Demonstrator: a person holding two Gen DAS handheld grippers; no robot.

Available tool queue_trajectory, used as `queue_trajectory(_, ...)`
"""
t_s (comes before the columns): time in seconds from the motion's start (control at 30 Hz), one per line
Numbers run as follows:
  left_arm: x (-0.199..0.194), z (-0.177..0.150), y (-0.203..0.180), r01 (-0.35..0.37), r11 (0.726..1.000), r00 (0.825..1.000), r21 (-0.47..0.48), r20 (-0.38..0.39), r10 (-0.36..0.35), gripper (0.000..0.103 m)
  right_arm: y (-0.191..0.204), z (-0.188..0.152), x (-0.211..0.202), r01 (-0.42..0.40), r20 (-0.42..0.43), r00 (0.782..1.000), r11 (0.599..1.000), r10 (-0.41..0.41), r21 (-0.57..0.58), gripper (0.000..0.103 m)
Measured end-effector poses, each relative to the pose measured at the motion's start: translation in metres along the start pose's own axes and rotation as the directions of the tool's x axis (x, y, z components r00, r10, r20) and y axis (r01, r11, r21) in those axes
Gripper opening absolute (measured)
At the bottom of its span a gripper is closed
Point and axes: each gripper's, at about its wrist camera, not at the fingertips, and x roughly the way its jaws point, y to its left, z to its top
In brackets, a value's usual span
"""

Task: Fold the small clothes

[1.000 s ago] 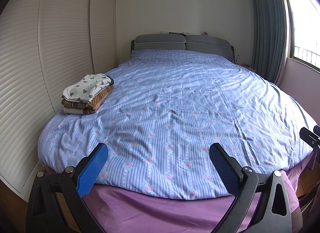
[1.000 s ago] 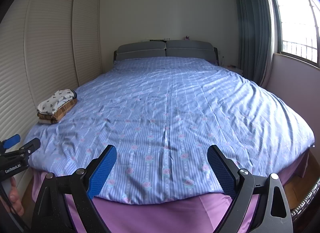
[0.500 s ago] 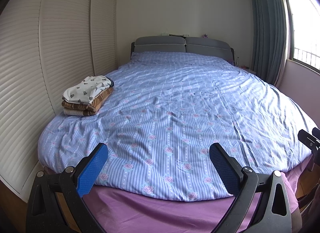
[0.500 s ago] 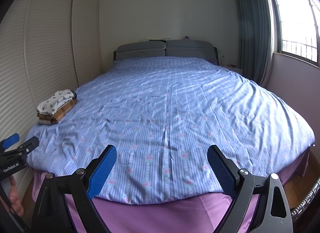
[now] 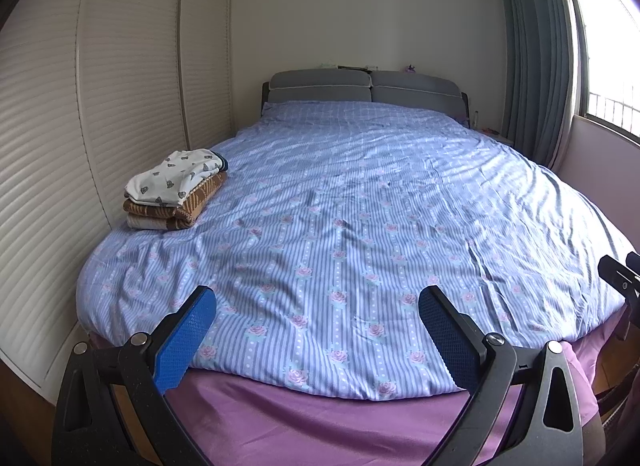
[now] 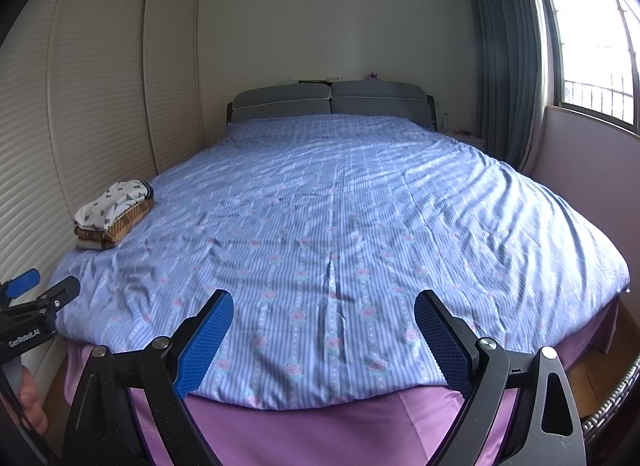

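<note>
A stack of folded small clothes (image 5: 176, 189) lies on the bed's left side, a white patterned piece on top of brown striped ones; it also shows in the right wrist view (image 6: 114, 217). My left gripper (image 5: 318, 306) is open and empty, held off the foot of the bed. My right gripper (image 6: 324, 310) is open and empty, also off the foot of the bed. The left gripper shows at the left edge of the right wrist view (image 6: 36, 298). No unfolded garment is in view.
The bed has a blue striped floral cover (image 5: 360, 205) over a purple sheet (image 5: 320, 422). A louvred wardrobe (image 5: 80, 105) stands close on the left. A grey headboard (image 6: 332, 99), curtains (image 6: 504, 65) and a window (image 6: 592, 45) are at the back and right.
Both views have shifted slightly; the left camera has tilted up a little, so the bed sits lower in frame. Both grippers stay open and empty.
</note>
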Motion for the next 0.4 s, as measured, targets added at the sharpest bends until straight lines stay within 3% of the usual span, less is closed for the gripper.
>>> queue_trajectory(0.4,0.0017,0.0010,-0.0014,0.005,1.000,1.000,0.004,0.006,-0.005,0.103,0.0040,-0.0023,0.0034,0.012,-0.006,1.000,1.000,-0.012,0.005,0.093)
